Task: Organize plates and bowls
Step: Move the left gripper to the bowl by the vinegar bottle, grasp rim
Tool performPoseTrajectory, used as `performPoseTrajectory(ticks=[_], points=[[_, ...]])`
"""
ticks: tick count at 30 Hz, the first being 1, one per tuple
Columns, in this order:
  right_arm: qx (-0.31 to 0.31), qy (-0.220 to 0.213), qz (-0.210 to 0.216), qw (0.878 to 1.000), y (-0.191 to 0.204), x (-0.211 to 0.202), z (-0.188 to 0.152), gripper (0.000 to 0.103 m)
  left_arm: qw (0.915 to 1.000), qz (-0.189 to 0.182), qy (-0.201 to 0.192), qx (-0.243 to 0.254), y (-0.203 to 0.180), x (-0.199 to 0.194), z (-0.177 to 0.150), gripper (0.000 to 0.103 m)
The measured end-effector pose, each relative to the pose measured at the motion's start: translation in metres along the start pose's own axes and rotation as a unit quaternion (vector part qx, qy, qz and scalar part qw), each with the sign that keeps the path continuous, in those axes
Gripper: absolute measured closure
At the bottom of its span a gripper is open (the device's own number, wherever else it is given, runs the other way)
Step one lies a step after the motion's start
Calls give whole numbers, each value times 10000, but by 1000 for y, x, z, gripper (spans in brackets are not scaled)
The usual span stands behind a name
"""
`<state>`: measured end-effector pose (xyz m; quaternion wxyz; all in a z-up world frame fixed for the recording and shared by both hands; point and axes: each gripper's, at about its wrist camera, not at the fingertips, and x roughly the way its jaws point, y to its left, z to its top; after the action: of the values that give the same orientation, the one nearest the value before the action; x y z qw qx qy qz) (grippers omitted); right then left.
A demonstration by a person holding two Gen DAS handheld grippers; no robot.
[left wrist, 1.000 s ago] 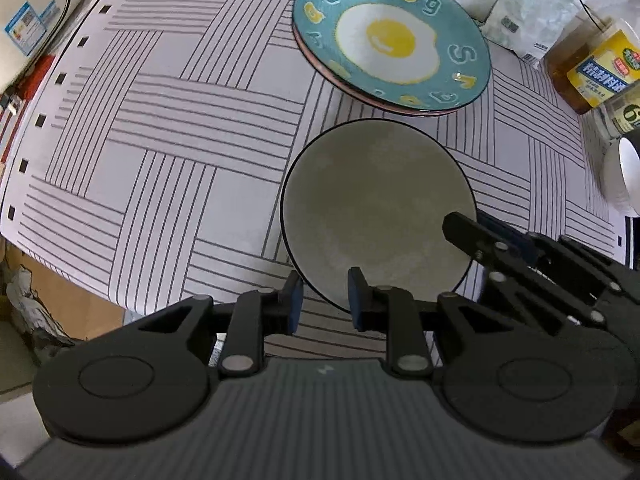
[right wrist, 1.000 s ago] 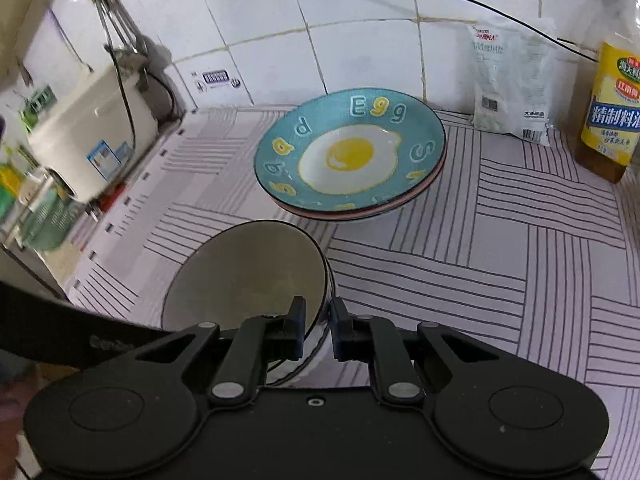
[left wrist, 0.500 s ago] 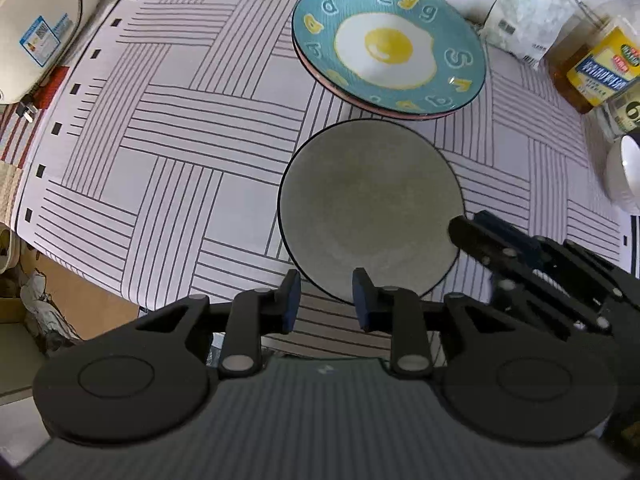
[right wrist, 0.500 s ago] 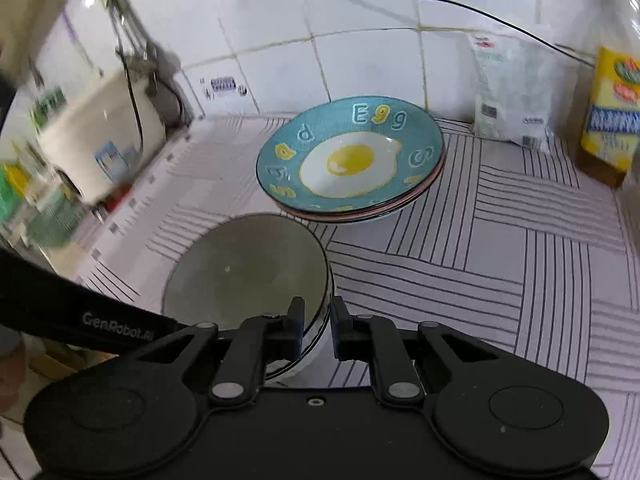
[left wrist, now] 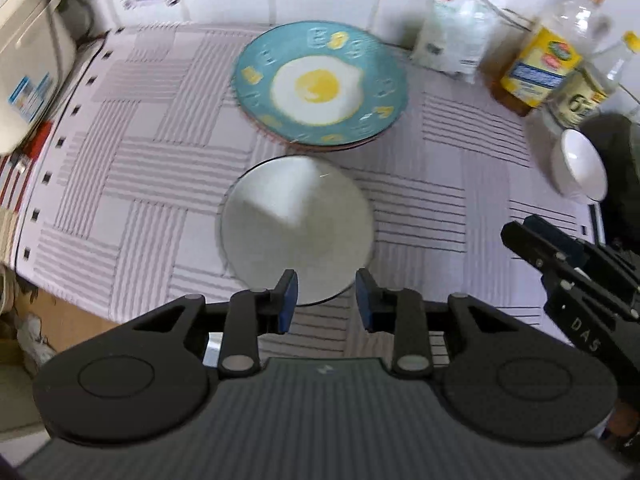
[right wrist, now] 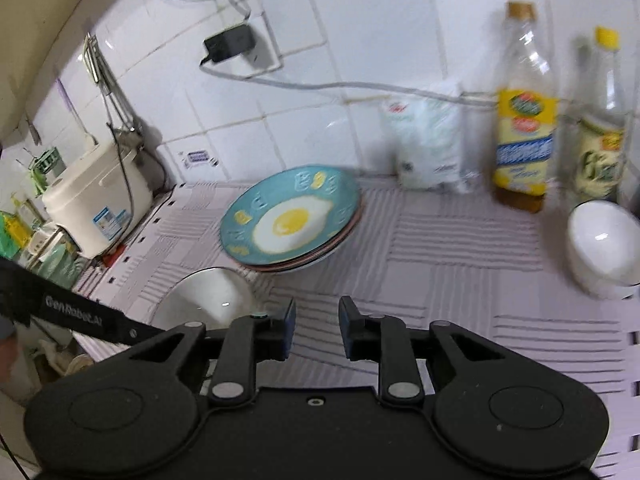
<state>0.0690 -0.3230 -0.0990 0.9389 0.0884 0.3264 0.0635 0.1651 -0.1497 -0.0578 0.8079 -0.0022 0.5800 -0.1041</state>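
A grey black-rimmed bowl (left wrist: 296,224) stands on the striped mat, just in front of a stack of plates topped by a teal fried-egg plate (left wrist: 320,84). My left gripper (left wrist: 326,300) is open and empty, hovering over the bowl's near rim. My right gripper (right wrist: 316,328) is open and empty, right of the grey bowl (right wrist: 208,300) and apart from it; it also shows in the left wrist view (left wrist: 560,256). The egg plate (right wrist: 292,220) sits beyond it. A white bowl (right wrist: 604,248) stands at the right, also seen from the left wrist (left wrist: 580,168).
Oil bottles (right wrist: 524,120) and a white bag (right wrist: 432,148) stand against the tiled wall at the back right. A white rice cooker (right wrist: 96,200) stands at the left. The mat's front edge (left wrist: 72,300) drops off at the lower left.
My right gripper has let go of the grey bowl, opened, and pulled back to the right. Both views have lifted and tilted toward the wall. The left gripper has opened a little wider.
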Motion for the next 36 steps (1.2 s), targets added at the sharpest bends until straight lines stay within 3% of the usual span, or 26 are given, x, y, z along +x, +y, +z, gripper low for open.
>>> performPoseTrajectory(ticks=[3, 7, 11, 18, 28, 31, 36], points=[[-11, -117, -149, 9998, -12, -13, -2, 71, 9997, -125, -76, 218, -19, -3, 4, 72], [-168, -307, -355, 9988, -25, -31, -5, 58, 9977, -244, -386, 509, -50, -13, 12, 72], [-13, -486, -494, 9976, -45, -47, -9, 46, 9924, -382, -711, 933, -82, -22, 22, 72], [109, -786, -1072, 9911, -83, -63, -14, 35, 9782, -963, -1044, 1513, -133, -16, 43, 72], [100, -724, -2044, 9761, -139, -27, -30, 33, 9710, -1108, -748, 1982, -194, 45, 73, 71], [396, -288, -2135, 9757, -153, -17, -34, 30, 9662, -1190, -737, 2164, -214, 61, 78, 67], [560, -187, -2311, 9711, -173, 0, -38, 28, 9644, -1483, -559, 2115, -240, 91, 91, 59]])
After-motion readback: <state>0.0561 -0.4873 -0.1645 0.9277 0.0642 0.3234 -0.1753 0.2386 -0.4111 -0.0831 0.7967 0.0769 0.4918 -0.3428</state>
